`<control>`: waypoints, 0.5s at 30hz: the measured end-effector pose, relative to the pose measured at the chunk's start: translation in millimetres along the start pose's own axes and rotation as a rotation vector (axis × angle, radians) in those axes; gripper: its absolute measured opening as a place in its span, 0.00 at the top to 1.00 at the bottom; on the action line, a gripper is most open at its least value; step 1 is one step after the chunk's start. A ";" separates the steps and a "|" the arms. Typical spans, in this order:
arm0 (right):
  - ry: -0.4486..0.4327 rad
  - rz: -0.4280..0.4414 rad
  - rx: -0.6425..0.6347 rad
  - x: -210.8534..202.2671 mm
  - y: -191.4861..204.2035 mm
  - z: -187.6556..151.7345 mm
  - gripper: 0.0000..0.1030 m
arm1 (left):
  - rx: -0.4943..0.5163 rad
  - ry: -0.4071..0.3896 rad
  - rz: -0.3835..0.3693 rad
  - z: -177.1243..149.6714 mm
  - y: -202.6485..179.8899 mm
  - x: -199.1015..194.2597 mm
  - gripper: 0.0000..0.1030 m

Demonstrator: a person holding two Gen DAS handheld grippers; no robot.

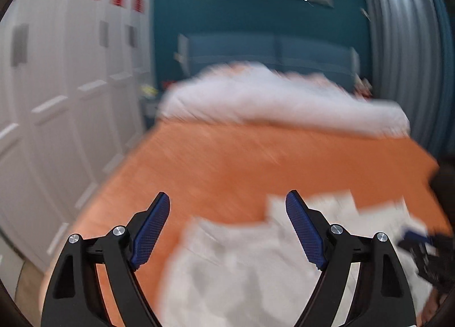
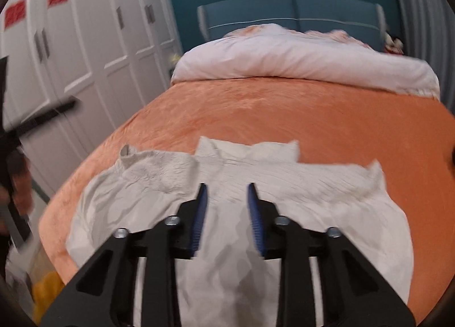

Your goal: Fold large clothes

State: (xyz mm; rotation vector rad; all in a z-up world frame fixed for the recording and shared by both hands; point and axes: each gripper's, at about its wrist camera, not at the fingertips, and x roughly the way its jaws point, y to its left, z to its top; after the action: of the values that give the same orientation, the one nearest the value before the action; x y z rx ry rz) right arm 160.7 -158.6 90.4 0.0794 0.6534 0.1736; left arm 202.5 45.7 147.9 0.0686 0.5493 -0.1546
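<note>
A large white crinkled garment [image 2: 284,184] lies spread on the orange bedspread [image 2: 284,111] at the near end of the bed. My right gripper [image 2: 226,187] is open and empty, held just above the garment's middle. In the blurred left wrist view the same garment [image 1: 241,264] lies below my left gripper [image 1: 227,196], which is wide open and empty, above the garment's left part. The right gripper shows at that view's right edge [image 1: 426,250]. The left gripper shows as a dark blur at the left edge of the right wrist view [image 2: 37,119].
A white duvet [image 2: 298,59] is bunched at the head of the bed before a blue headboard [image 2: 293,11]. White wardrobe doors [image 2: 85,42] line the left side. A grey curtain [image 1: 403,42] hangs at the right. Something yellow [image 2: 48,290] lies on the floor at the bed's near left corner.
</note>
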 end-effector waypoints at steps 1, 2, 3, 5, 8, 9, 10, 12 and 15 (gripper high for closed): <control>0.020 -0.001 -0.020 9.1 4.2 0.4 0.88 | 0.018 0.040 -0.011 -12.9 -14.5 16.4 0.25; 0.044 -0.013 -0.039 20.8 6.1 0.4 0.93 | 0.023 0.087 -0.017 -28.0 -28.8 35.3 0.29; 0.059 -0.024 -0.049 28.6 5.7 0.2 0.94 | 0.015 0.114 -0.023 -35.9 -34.1 47.2 0.30; 0.080 -0.067 -0.064 45.0 -2.3 -1.2 0.94 | -0.012 0.162 -0.022 -46.1 -40.2 73.4 0.32; 0.128 -0.118 -0.006 73.3 -36.2 -3.9 0.97 | -0.034 0.189 0.011 -54.3 -38.8 100.0 0.32; 0.135 -0.125 0.019 78.8 -45.9 -5.3 1.00 | -0.043 0.198 0.030 -55.0 -36.4 109.8 0.32; 0.141 -0.131 0.050 85.0 -57.1 -7.0 1.00 | -0.060 0.213 0.043 -56.0 -30.6 120.2 0.32; 0.151 -0.135 0.124 95.8 -80.1 -12.4 1.00 | -0.098 0.252 0.057 -58.5 -12.6 139.6 0.30; 0.160 -0.105 0.211 110.6 -102.3 -23.3 1.00 | -0.133 0.298 0.077 -68.0 3.6 165.7 0.29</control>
State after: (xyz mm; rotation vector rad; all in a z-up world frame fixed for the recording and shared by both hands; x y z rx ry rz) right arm 246.7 -238.1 -7.2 0.2351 0.8325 0.0093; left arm 307.6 35.3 3.2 -0.0171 0.8511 -0.0321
